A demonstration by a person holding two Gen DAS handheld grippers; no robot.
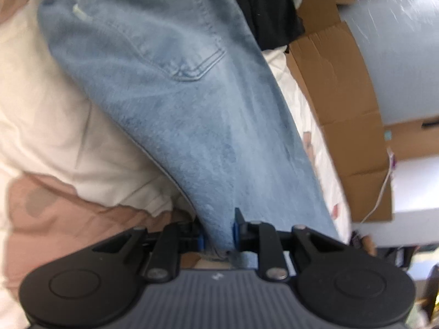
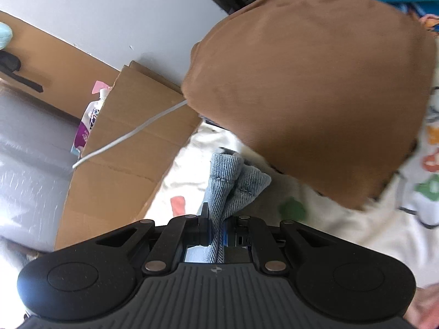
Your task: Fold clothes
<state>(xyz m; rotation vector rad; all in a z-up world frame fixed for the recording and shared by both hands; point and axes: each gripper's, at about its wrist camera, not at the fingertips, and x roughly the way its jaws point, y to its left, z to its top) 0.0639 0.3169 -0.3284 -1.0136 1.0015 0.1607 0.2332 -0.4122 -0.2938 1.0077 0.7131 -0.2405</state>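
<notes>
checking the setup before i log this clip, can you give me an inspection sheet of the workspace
surface: white sheet with coloured prints, a cream and pink cover beside it.
job's things: light blue jeans, back pocket showing, stretched away from the left gripper; a bunched hem end sits in the right gripper.
clutter: brown garment lying on the sheet; black clothing past the jeans; a printed pouch by the cardboard.
grippers: left gripper shut on the jeans; right gripper shut on the jeans.
cables: white cable running across the cardboard boxes.
surroundings: grey wall; plastic-wrapped grey bundle.
</notes>
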